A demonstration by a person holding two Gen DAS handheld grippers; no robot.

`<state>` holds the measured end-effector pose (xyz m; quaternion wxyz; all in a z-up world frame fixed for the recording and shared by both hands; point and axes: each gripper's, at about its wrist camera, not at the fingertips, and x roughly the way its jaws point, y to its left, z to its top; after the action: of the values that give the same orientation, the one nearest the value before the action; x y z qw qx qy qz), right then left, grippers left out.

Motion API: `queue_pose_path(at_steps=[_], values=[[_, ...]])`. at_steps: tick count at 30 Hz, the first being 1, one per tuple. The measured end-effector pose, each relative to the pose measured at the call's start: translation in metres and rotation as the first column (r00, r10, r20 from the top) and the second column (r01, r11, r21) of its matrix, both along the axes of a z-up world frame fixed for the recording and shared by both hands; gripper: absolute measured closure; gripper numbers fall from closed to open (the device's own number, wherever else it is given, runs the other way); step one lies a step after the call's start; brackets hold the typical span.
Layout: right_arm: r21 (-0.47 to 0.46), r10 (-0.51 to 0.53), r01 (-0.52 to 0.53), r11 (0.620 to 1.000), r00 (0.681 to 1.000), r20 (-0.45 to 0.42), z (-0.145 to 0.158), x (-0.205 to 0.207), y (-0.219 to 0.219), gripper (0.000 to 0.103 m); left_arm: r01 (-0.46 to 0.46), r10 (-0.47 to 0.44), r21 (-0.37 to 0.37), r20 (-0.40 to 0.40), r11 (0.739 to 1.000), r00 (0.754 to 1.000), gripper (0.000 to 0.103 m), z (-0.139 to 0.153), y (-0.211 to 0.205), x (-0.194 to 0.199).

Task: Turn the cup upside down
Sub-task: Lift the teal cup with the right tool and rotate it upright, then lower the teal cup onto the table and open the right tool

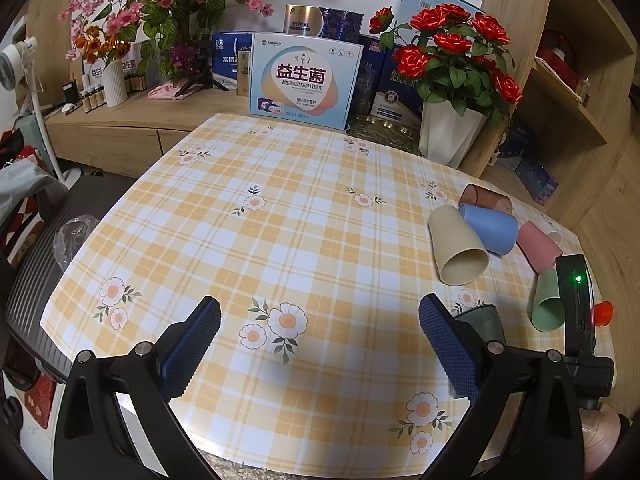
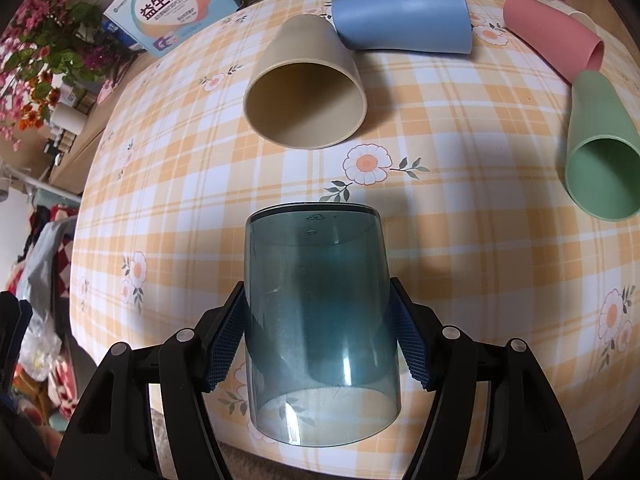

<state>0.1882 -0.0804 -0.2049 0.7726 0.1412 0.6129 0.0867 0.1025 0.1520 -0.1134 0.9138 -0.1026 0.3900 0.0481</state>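
Note:
My right gripper (image 2: 318, 330) is shut on a clear teal cup (image 2: 320, 320), its pads pressing both sides. The cup stands upside down, closed base up and open rim down by the table's front edge. The same cup (image 1: 482, 322) shows partly behind my left gripper's right finger. My left gripper (image 1: 320, 334) is open and empty above the checked tablecloth (image 1: 280, 240). Several cups lie on their sides: beige (image 2: 306, 88), blue (image 2: 404, 14), pink (image 2: 554, 36), green (image 2: 600, 148).
A brown clear cup (image 1: 486, 200) lies behind the blue one. A white vase of red roses (image 1: 452, 136) and a boxed product (image 1: 306, 80) stand at the table's far edge. A wooden shelf (image 1: 580, 80) rises on the right.

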Motion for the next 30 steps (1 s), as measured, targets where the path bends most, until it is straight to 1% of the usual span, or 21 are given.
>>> queue_pose_path(at_steps=[7,11,16,18,20,21,22,23,26,30], values=[[0.016,-0.006,0.006,1.0,1.0,-0.002,-0.001,-0.001,-0.003,0.036,0.001,-0.001,0.0,-0.009,1.0,1.0,0.006,-0.001,-0.001,-0.001],[0.051,0.004,-0.004,0.999,1.0,0.005,0.001,-0.001,-0.003,0.036,-0.001,0.001,0.001,-0.01,1.0,1.0,0.006,0.0,-0.002,-0.002],[0.083,0.021,-0.026,0.996,0.998,0.057,0.016,-0.003,-0.002,0.036,0.0,0.0,0.01,-0.001,1.0,1.0,0.006,0.005,-0.004,-0.004],[0.081,0.018,-0.024,0.996,0.997,0.074,0.022,-0.004,-0.003,0.033,0.001,-0.001,0.016,0.003,1.0,1.0,0.006,0.008,-0.006,-0.004],[0.073,0.016,-0.023,0.997,0.995,0.099,0.029,-0.006,-0.005,0.033,0.004,-0.004,0.019,0.006,1.0,1.0,0.006,0.011,-0.008,-0.005],[0.073,0.013,-0.021,0.997,0.994,0.11,0.032,-0.006,-0.007,0.031,0.006,-0.006,0.022,0.007,1.0,1.0,0.006,0.013,-0.009,-0.006],[0.075,0.007,-0.017,0.997,0.993,0.121,0.035,-0.006,-0.01,0.028,0.009,-0.009,0.025,0.008,1.0,1.0,0.006,0.014,-0.011,-0.006],[0.076,-0.003,-0.007,0.997,0.991,0.131,0.039,-0.006,-0.013,0.016,0.014,-0.014,0.027,0.009,1.0,1.0,0.006,0.016,-0.013,-0.006],[0.071,-0.038,0.027,0.997,0.984,0.171,0.051,-0.006,-0.026,0.015,0.029,-0.029,0.032,0.012,0.999,0.999,0.006,0.019,-0.02,-0.007],[0.095,-0.04,0.02,0.995,0.975,0.219,0.065,-0.006,-0.042,0.015,0.06,-0.06,0.027,0.008,0.998,0.998,0.006,0.022,-0.033,-0.005]])
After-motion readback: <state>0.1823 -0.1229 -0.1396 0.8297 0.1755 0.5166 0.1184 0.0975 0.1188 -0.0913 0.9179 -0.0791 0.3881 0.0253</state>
